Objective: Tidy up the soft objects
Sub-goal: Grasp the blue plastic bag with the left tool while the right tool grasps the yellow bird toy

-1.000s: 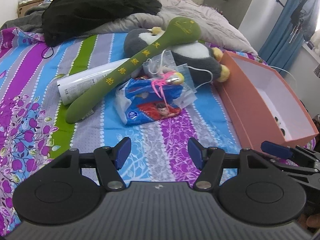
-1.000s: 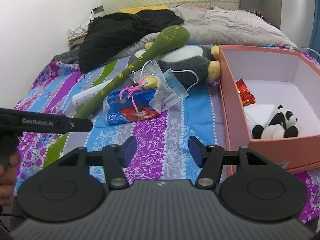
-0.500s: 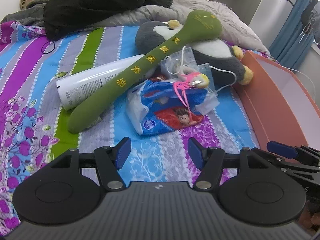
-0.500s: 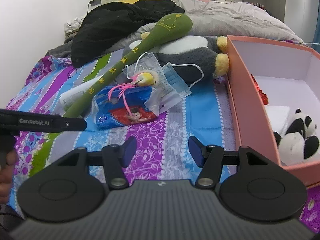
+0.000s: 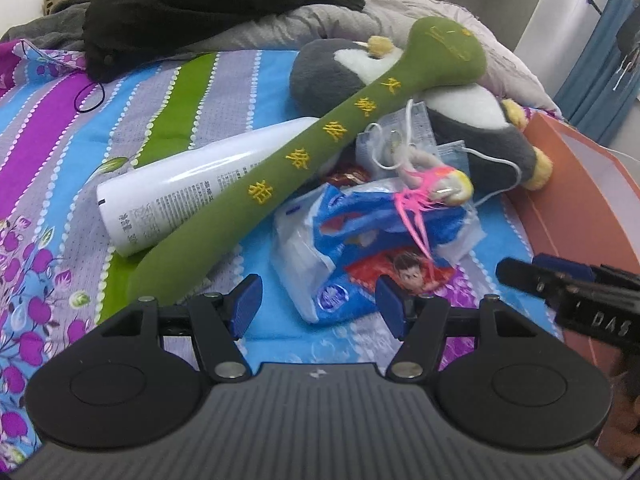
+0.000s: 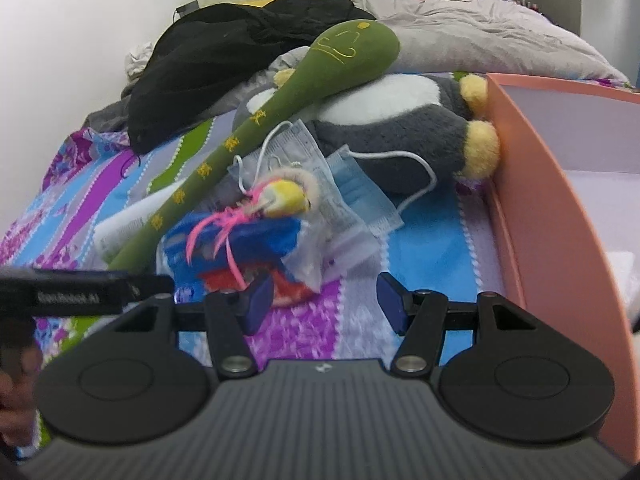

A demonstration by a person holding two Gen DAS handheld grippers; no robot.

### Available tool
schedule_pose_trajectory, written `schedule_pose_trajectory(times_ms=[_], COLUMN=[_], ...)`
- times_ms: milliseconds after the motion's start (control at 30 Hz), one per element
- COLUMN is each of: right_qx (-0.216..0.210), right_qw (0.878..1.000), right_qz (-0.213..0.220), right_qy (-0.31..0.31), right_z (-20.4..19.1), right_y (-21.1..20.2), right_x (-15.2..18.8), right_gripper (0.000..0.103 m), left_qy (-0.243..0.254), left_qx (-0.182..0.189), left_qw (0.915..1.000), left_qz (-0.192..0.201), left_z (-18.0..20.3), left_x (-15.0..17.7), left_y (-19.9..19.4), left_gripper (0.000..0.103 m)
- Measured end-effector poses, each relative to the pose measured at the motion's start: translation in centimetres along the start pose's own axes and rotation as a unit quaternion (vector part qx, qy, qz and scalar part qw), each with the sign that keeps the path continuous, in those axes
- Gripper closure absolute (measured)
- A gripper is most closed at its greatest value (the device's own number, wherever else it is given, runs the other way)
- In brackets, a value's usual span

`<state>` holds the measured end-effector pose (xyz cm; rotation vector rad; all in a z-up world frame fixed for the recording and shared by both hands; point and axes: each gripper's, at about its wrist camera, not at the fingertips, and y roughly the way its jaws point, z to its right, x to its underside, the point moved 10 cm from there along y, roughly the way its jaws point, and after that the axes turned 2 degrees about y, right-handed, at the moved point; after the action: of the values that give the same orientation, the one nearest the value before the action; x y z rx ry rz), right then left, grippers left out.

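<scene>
Both my left gripper and right gripper stand wide, empty. The tissue pack lies mid-frame, under the pink-stringed toy; grabbing carelessly could snag the mask loops or drag the green plush stick.

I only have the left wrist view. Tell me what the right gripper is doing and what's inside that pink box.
Observer: The right gripper is open, with nothing between its fingers.
Operator: Now the box.
Observer: The pink box has a pale interior. Something white lies at the frame's edge, too blurred to name.
Operator: Report the penguin's feet.
Observer: The plush penguin has one yellow foot that appears to touch the box's outer wall.
</scene>
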<state>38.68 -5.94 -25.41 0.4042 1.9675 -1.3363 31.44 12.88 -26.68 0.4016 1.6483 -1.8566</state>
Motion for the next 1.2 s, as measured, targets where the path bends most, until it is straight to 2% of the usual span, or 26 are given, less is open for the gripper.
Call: schedule_pose_trajectory(times_ms=[200, 333, 433, 500, 567, 600, 800, 1033, 1200], right_qx=[-0.036, -0.04, -0.044, -0.049, -0.052, -0.051, -0.05, -0.043, -0.027], right_qw=[0.999, 0.998, 0.997, 0.996, 0.996, 0.996, 0.997, 0.998, 0.999], right_qz=[0.009, 0.014, 0.011, 0.007, 0.005, 0.006, 0.014, 0.027, 0.023], right_qy=[0.04, 0.054, 0.063, 0.067, 0.068, 0.066, 0.056, 0.046, 0.032], right_z=[-0.7, -1.1, -1.3, -1.5, -1.8, -1.9, -2.1, -1.8, -1.3], right_y=[2.2, 3.8, 5.0, 5.7, 5.9, 5.8, 4.0, 0.2, -2.5], right_x=[-2.3, -3.2, -3.6, -3.6, -3.6, -3.7, -4.0, -4.0, -2.7], right_gripper=[0.043, 0.044, 0.047, 0.053, 0.059, 0.06, 0.061, 0.061, 0.061], left_qy=[-0.003, -0.005, -0.008, -0.011, -0.015, -0.019, -0.028, -0.056, -0.072], left_qx=[0.004, 0.006, 0.01, 0.007, 0.009, 0.011, 0.01, 0.007, 0.003], left_qw=[0.9999, 0.9999, 0.9999, 0.9999, 0.9998, 0.9998, 0.9995, 0.9983, 0.9974], left_qz=[-0.01, -0.009, -0.011, -0.011, -0.007, -0.005, 0.009, 0.012, 0.01], left_z=[-0.3, -0.3, -0.3, -0.6, -0.7, -0.8, -0.7, -0.6, -0.3], left_x=[0.3, 0.3, 0.5, 0.6, 0.5, 0.4, 0.3, 1.7, 3.8], left_y=[2.4, 3.2, 3.6, 3.8, 3.7, 3.5, 1.8, -1.4, -3.8], left_gripper=[0.035, 0.037, 0.048, 0.061, 0.068, 0.074, 0.083, 0.086, 0.087])
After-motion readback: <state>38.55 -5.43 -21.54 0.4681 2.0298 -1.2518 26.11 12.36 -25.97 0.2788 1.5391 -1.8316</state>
